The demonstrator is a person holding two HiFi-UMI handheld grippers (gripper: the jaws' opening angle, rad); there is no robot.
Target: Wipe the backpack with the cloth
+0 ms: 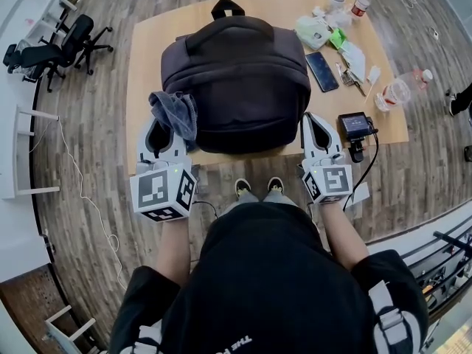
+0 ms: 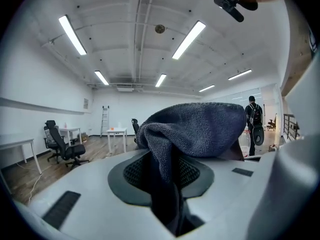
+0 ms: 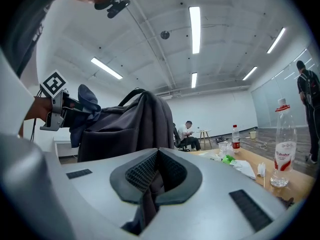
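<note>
Holding a cloth [image 1: 175, 113] at the left side of a backpack [image 1: 236, 80] on the table [image 1: 147, 50].
Left tool [image 1: 164, 127] is clamped on the cloth; right tool [image 1: 317, 124] pinches the backpack's right edge. Best to brace there and press the cloth flat.

Dark backpack [image 1: 236, 80] lying flat on wooden table [image 1: 147, 57], carry handle at far end, near right corner pinched by right gripper [image 1: 316, 120], blue-grey terry cloth [image 1: 175, 113] bunched, clamped by left gripper [image 1: 162, 127], against backpack's near left corner
</note>
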